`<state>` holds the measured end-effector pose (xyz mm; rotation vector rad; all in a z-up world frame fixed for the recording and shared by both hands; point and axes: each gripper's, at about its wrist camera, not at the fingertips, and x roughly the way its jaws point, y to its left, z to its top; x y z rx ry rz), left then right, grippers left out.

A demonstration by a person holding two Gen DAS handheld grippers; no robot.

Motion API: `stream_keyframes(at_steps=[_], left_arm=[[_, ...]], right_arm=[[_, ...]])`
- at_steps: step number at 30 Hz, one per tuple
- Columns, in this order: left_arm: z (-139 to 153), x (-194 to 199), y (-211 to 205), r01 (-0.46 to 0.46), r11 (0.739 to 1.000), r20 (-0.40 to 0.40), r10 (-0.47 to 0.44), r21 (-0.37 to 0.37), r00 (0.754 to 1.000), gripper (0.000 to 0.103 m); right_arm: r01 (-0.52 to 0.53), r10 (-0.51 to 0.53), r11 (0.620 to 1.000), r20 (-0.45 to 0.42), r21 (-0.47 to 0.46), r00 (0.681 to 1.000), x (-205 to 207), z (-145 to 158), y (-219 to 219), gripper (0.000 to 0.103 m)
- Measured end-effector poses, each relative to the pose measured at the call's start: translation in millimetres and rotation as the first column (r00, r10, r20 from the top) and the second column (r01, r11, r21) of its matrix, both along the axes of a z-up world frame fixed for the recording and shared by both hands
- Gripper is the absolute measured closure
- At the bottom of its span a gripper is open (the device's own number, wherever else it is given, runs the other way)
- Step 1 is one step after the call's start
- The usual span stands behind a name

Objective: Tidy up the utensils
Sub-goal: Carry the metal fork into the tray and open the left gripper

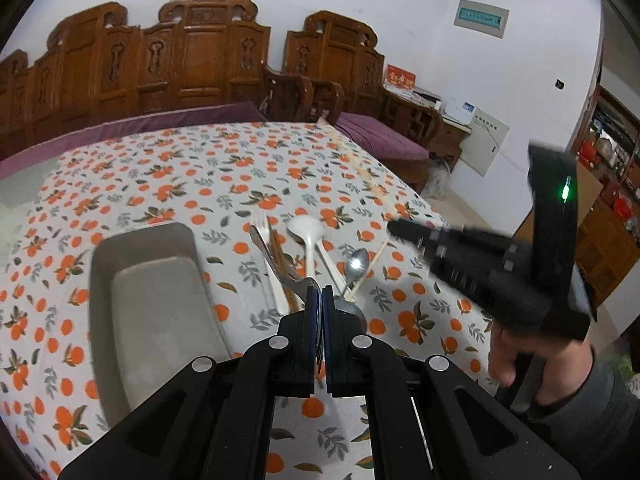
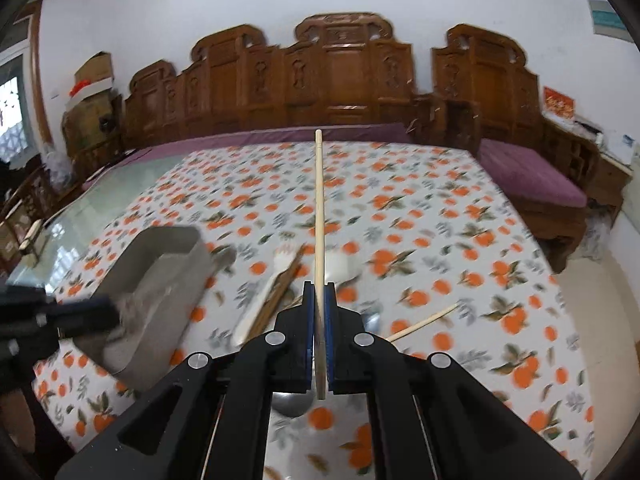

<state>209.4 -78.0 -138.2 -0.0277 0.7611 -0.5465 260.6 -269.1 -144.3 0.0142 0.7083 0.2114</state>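
Carved wooden benches with purple cushions line the back wall, and in front of them spreads a tablecloth (image 1: 248, 168) printed with oranges. The right gripper (image 2: 319, 292) has its jaws nearly shut on a pale chopstick (image 2: 319, 200), which pokes straight out ahead of the tips, long and unsupported. That overhang is the worry: pinched near one end, it could pivot or slip if it knocks anything. The grey tray (image 2: 160, 276) sits left of those jaws, so a swing across has to clear its near wall. The left gripper (image 1: 319, 300) is closed tight with nothing visible between its pads. Just ahead of it lie the white spoon (image 1: 306, 236), the fork (image 1: 262, 240) and the small metal spoon (image 1: 357, 266), heaped and overlapping. A careless dip there could scatter the lot. A second chopstick (image 2: 424, 322) lies right of the right jaws.
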Motion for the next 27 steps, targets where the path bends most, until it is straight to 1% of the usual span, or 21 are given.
stream_keyframes(at_steps=[4, 7, 8, 10, 13, 19, 21, 27], left_arm=[[7.2, -1.5, 14.7, -0.035, 0.999, 0.017, 0.035, 0.017, 0.999, 0.101], [8.4, -0.7, 29.0, -0.069, 0.997, 0.015, 0.068, 0.020, 0.998, 0.101], [8.1, 0.0, 34.1, -0.075, 0.997, 0.012, 0.074, 0.017, 0.997, 0.101], [8.2, 1.2, 43.3, -0.074, 0.997, -0.006, 0.074, -0.017, 0.997, 0.101], [10.5, 0.3, 46.9, -0.075, 0.997, -0.012, 0.074, -0.037, 0.997, 0.101], [25.8, -4.5, 49.4, -0.071, 0.995, 0.023, 0.073, -0.064, 0.997, 0.102], [30.3, -6.8, 52.2, -0.081, 0.995, 0.037, 0.083, -0.057, 0.996, 0.102], [29.0, -1.5, 67.0, -0.125, 0.991, 0.037, 0.127, -0.045, 0.991, 0.101]], right_arm=[[-0.051, 0.051, 0.999, -0.022, 0.006, 0.998, -5.0, -6.8, 18.7, 0.097], [-0.079, 0.080, 0.997, -0.037, 0.014, 0.996, -7.8, -10.5, 28.6, 0.097], [-0.087, 0.087, 0.996, -0.039, 0.012, 0.995, -8.8, -11.4, 31.3, 0.097], [-0.106, 0.107, 0.994, -0.042, 0.005, 0.993, -11.0, -13.6, 39.5, 0.097], [-0.127, 0.126, 0.992, -0.047, 0.000, 0.991, -12.6, -15.6, 46.5, 0.097], [-0.137, 0.137, 0.991, -0.050, -0.004, 0.989, -12.8, -17.4, 48.1, 0.097], [-0.138, 0.137, 0.990, -0.054, 0.000, 0.989, -12.3, -18.1, 47.0, 0.097], [-0.160, 0.160, 0.987, -0.062, 0.004, 0.985, -12.3, -18.5, 52.3, 0.097]])
